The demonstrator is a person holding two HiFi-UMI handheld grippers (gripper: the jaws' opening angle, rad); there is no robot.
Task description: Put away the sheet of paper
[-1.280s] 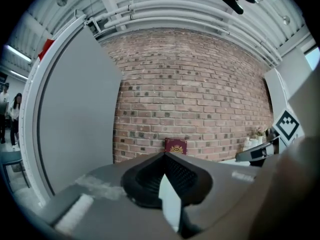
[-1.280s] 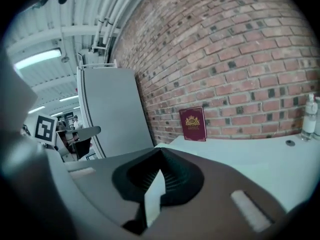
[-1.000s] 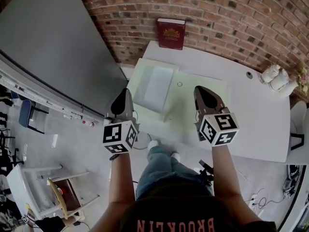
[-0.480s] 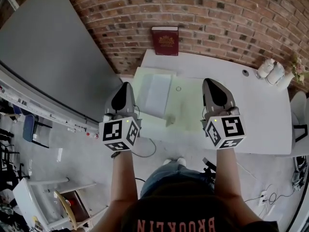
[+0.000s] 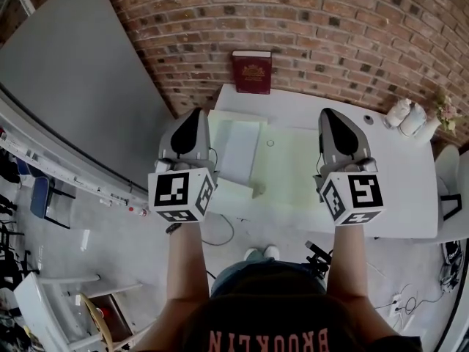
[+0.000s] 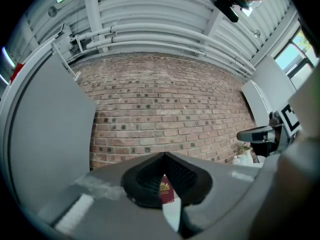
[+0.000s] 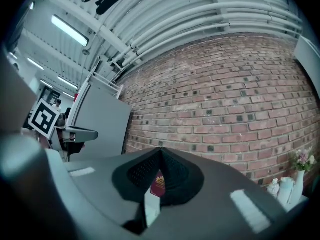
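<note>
A white sheet of paper [image 5: 239, 147] lies flat on a pale green folder [image 5: 293, 174] on the white table [image 5: 396, 196]. Both grippers are held up in the air above the table's near edge, apart from the paper. My left gripper [image 5: 193, 113] hangs over the folder's left edge, jaws shut with nothing between them; its closed tips [image 6: 164, 155] show against the wall. My right gripper [image 5: 328, 113] hovers over the folder's right side, also shut and empty [image 7: 160, 150]. A dark red book [image 5: 252, 72] stands against the brick wall beyond.
White bottles and a small vase of flowers [image 5: 407, 116] stand at the table's far right. A large grey board [image 5: 66, 86] leans at the left. A chair [image 5: 451, 174] is at the right edge; cables [image 5: 220, 229] lie on the floor below.
Both grippers have risen toward the head camera and now look larger, level with the wall. Their jaws stayed shut. The paper and folder have not moved.
</note>
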